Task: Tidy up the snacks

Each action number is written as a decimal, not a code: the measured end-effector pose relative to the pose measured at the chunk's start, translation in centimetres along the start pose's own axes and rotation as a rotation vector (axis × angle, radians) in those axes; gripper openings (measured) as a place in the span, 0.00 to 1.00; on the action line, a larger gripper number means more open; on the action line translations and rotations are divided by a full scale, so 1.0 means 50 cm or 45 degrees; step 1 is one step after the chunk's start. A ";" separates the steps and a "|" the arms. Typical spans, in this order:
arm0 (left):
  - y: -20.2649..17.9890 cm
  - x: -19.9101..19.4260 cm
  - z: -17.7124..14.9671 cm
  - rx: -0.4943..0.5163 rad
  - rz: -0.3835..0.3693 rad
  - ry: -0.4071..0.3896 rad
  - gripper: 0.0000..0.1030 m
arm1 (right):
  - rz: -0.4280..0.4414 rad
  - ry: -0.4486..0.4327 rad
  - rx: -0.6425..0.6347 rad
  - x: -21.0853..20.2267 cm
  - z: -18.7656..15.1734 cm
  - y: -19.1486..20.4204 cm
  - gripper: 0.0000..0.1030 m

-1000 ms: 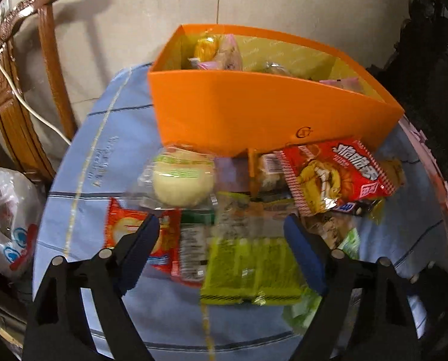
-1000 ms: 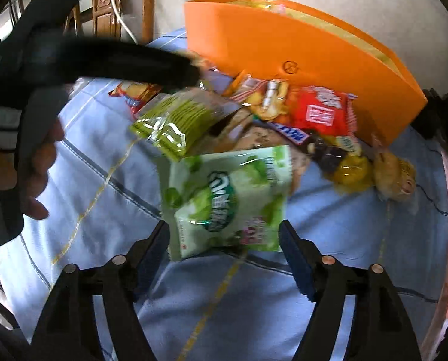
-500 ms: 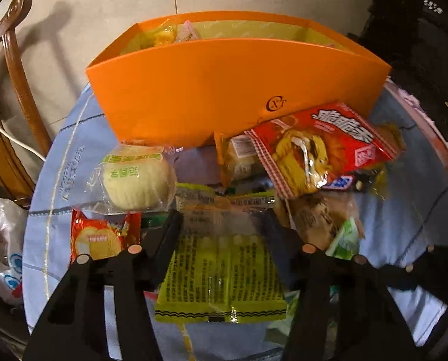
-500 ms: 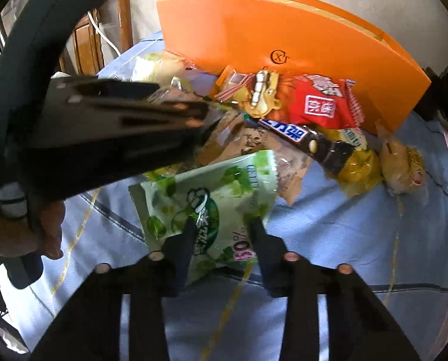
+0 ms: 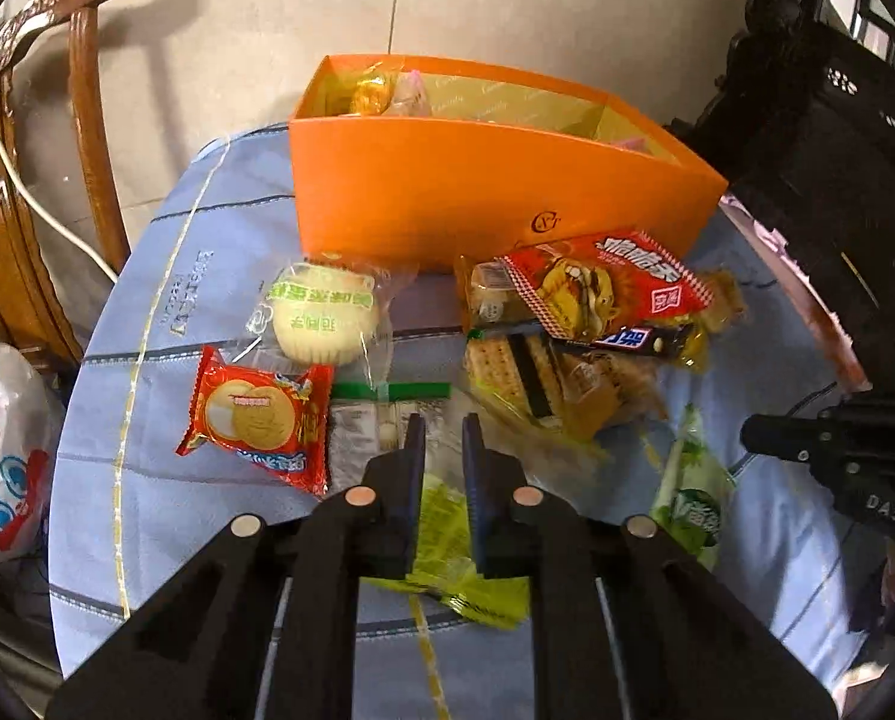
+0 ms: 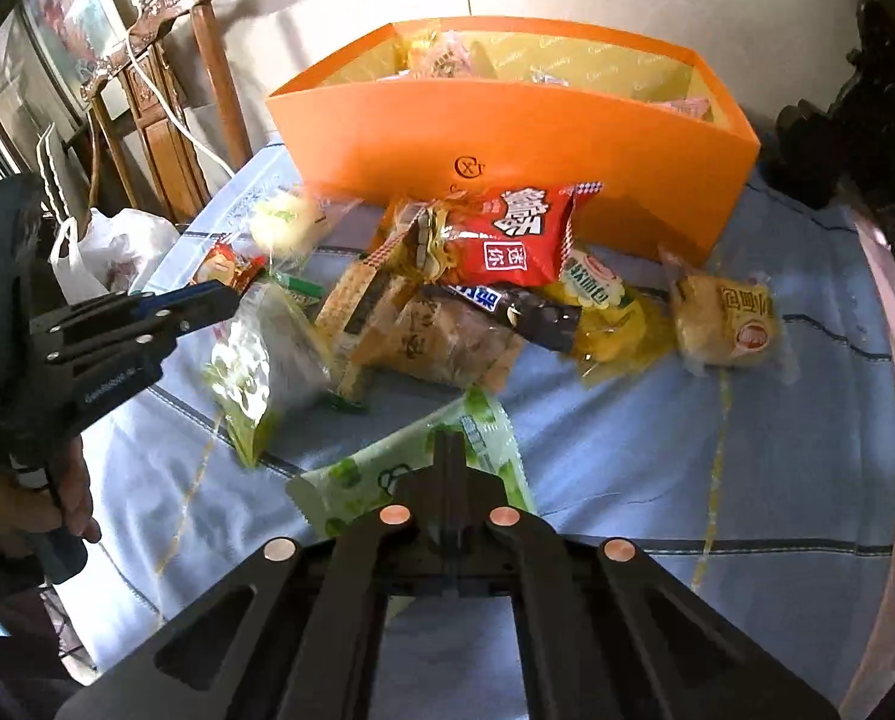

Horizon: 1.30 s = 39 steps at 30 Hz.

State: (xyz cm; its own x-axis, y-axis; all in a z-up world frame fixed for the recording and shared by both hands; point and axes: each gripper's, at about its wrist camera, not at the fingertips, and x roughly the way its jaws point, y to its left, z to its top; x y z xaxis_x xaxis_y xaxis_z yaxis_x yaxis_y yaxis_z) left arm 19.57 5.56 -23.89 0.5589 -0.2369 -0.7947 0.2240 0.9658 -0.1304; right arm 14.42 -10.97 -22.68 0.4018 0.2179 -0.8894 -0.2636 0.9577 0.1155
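Snacks: left gripper (image 5: pixel 442 427) jaws grasp the yellow-green packet (image 5: pixel 447 531), right gripper (image 6: pixel 449 443) jaws the pale-green packet (image 6: pixel 387 471); next, carry both into the orange box (image 6: pixel 507 138).

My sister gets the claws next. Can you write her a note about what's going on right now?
Left claw: just closed, shut on the yellow-green packet, which is lifted in the right view.
Right claw: just closed, shut on the pale green snack bag.
Orange box stands at the back of the blue tablecloth, with a few snacks already inside.
Left to do: drop both packets in the box, then the round cake, red biscuit pack, red bag and the pile under it.
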 end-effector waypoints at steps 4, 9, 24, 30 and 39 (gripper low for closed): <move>-0.004 -0.001 -0.016 0.005 0.011 0.003 0.48 | -0.014 -0.017 -0.042 -0.002 -0.022 0.007 0.84; -0.016 0.002 -0.043 0.021 0.013 -0.027 0.86 | -0.099 0.025 -0.035 0.028 -0.038 0.001 0.86; -0.083 0.038 -0.149 0.177 -0.040 0.050 0.44 | -0.123 0.076 -0.112 0.088 -0.071 0.001 0.30; -0.072 0.025 -0.142 0.144 -0.078 0.063 0.37 | -0.036 0.066 -0.068 0.056 -0.053 -0.023 0.13; -0.042 -0.030 -0.136 0.028 -0.103 0.008 0.33 | 0.079 0.001 0.116 0.003 -0.055 -0.093 0.13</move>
State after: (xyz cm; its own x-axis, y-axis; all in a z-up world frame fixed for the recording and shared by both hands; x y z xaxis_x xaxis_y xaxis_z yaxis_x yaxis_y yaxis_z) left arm 12.84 4.61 -26.49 0.5333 -0.3131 -0.7858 0.2856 0.9411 -0.1812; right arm 13.28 -15.90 -24.59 0.3868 0.2771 -0.8796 -0.2069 0.9555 0.2101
